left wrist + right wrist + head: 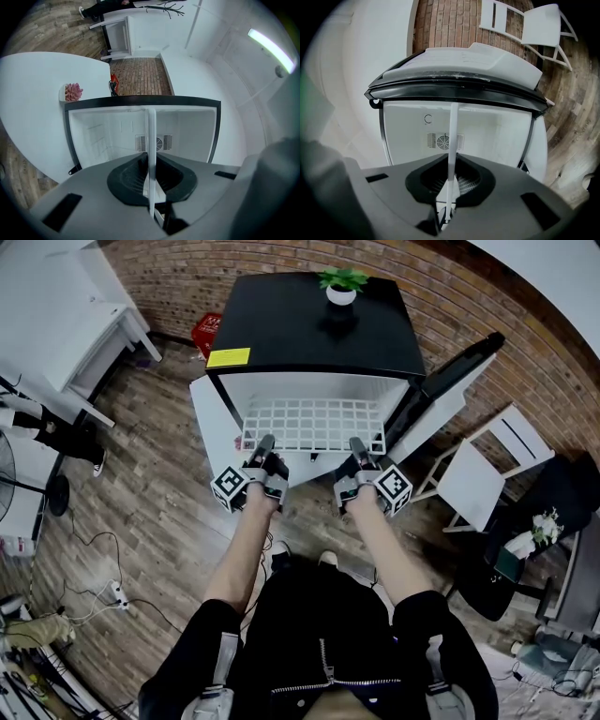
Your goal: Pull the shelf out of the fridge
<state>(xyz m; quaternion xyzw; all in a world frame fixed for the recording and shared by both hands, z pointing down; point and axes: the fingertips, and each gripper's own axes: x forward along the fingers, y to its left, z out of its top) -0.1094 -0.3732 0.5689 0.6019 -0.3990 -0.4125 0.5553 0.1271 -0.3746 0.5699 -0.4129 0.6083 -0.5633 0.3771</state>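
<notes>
1. Risk: uneven pull. Each gripper clamps only a thin front edge. If 1 hand leads, the shelf would likely skew and jam against the fridge walls.
2. Risk: slip. The hold is on a narrow, smooth white edge, so a sharp tug could strip it from the pads.
3. Risk: drop. Once the shelf clears its supports, its rear would probably sag. With only the front held, it could swing down or fall to the floor.
4. Risk: the door (450, 390) stands open close to the right arm, and a sideways drift could knock it.
5. Left gripper (265, 444): jaws nearly closed, pads pinched on the shelf's front edge, left of centre. In the left gripper view, that edge (151, 136) runs straight between the jaws.
6. Right gripper (356, 443): jaws nearly closed, clamped on the same front edge, right of centre. The right gripper view shows the edge (453, 136) caught between the jaws.
7. Shelf (314, 423): white wire grid, level, lying in the open fridge with its front edge at the mouth. How far out it has come cannot be told.
8. Fridge (281, 324): small, black top, white inside, compartment otherwise bare; vent (438, 140) on the back wall.
9. Plant (341, 282): in a white pot on the fridge top, towards the back.
</notes>
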